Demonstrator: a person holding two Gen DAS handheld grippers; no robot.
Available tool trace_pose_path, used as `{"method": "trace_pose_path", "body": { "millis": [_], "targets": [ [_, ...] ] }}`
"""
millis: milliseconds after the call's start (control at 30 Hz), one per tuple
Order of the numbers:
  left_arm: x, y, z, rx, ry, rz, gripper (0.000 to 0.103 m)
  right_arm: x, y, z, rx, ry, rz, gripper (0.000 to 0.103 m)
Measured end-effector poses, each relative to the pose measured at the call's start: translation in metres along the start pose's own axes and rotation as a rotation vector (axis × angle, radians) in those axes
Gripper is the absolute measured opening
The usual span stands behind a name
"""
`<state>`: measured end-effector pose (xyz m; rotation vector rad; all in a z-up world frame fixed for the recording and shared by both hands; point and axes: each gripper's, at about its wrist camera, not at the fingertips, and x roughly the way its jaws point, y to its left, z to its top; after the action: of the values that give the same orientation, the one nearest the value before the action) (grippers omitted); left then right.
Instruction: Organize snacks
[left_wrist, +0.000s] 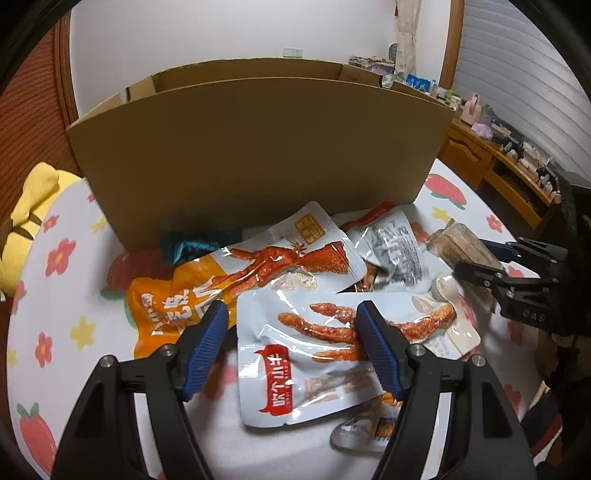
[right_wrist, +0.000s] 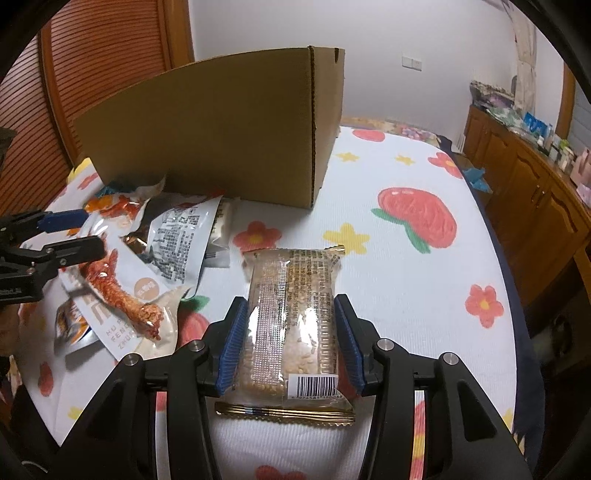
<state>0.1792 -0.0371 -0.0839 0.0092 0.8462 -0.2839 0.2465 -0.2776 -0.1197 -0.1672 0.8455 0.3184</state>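
Several snack packs lie in a heap on a flower-print sheet (left_wrist: 74, 295), in front of an open cardboard box (left_wrist: 258, 147). My left gripper (left_wrist: 291, 310) is open just above a white pack printed with red chicken feet (left_wrist: 295, 369); an orange pack (left_wrist: 173, 299) lies to its left. My right gripper (right_wrist: 291, 302) is shut on a clear pack of pale crackers (right_wrist: 291, 314), its pads pressing both long sides. The left wrist view shows that pack (left_wrist: 461, 247) and the right gripper (left_wrist: 491, 266) at the right. The left gripper (right_wrist: 74, 232) shows at the left of the right wrist view, over the heap.
The box (right_wrist: 221, 129) stands at the back of the bed, its near wall upright. A yellow plush toy (left_wrist: 33, 206) lies at the far left. A wooden cabinet (right_wrist: 535, 206) with small items runs along the right, past the bed's edge. A slatted wooden door (right_wrist: 110, 55) stands behind.
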Motion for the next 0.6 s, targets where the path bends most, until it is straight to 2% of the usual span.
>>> {"method": "trace_pose_path", "body": {
  "millis": [133, 400, 533, 600],
  "targets": [
    [-0.009, 0.008, -0.01, -0.038, 0.012, -0.047, 0.072, 0.0, 0.0, 0.0, 0.0, 0.0, 0.0, 0.048],
    [-0.028, 0.014, -0.028, -0.074, 0.018, -0.08, 0.069, 0.0, 0.0, 0.0, -0.002, 0.0, -0.002, 0.048],
    [-0.028, 0.013, -0.033, -0.087, 0.028, -0.096, 0.056, 0.001, 0.0, 0.0, -0.006, 0.002, -0.007, 0.048],
    [-0.029, 0.015, -0.037, -0.108, 0.033, -0.117, 0.054, 0.001, 0.001, 0.0, -0.012, 0.003, -0.014, 0.048]
  ]
}}
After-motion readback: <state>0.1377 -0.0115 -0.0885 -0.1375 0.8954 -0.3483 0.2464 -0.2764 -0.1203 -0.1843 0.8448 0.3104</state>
